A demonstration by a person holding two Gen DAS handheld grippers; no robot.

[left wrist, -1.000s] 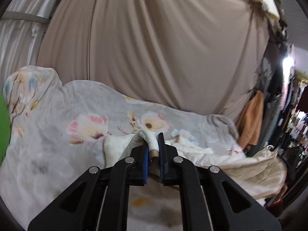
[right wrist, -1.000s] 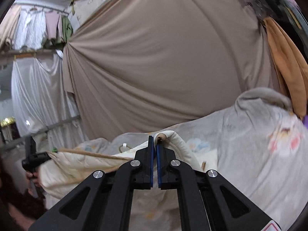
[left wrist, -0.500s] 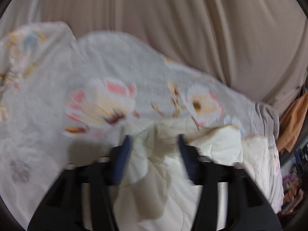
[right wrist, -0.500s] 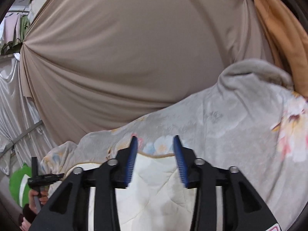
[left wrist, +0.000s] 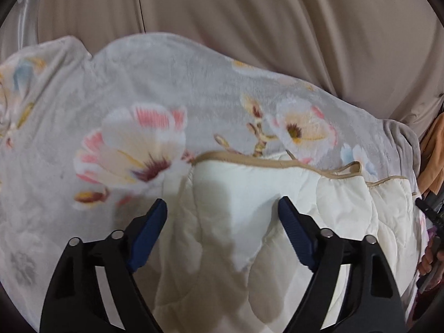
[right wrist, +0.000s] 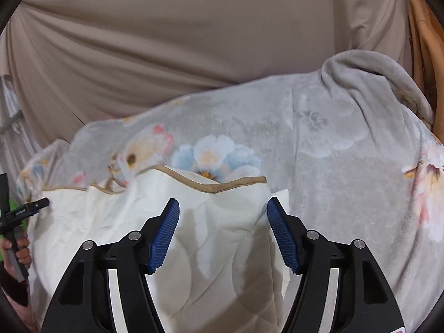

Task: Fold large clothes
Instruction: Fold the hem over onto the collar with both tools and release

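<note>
Left wrist view shows my left tool (left wrist: 222, 213) spread wide with nothing between its blue pads (left wrist: 148, 233), poised over the cream quilted cover (left wrist: 249, 194), whose tan-piped edge (left wrist: 249, 161) lies across the grey floral blanket (left wrist: 138, 83). Right wrist view gives me the right tool (right wrist: 222, 213) equally splayed and empty above the same cover (right wrist: 222, 249), near its right corner, with the blanket (right wrist: 333, 138) bunched up behind and a beige curtain (right wrist: 166, 41) hanging beyond it.
</note>
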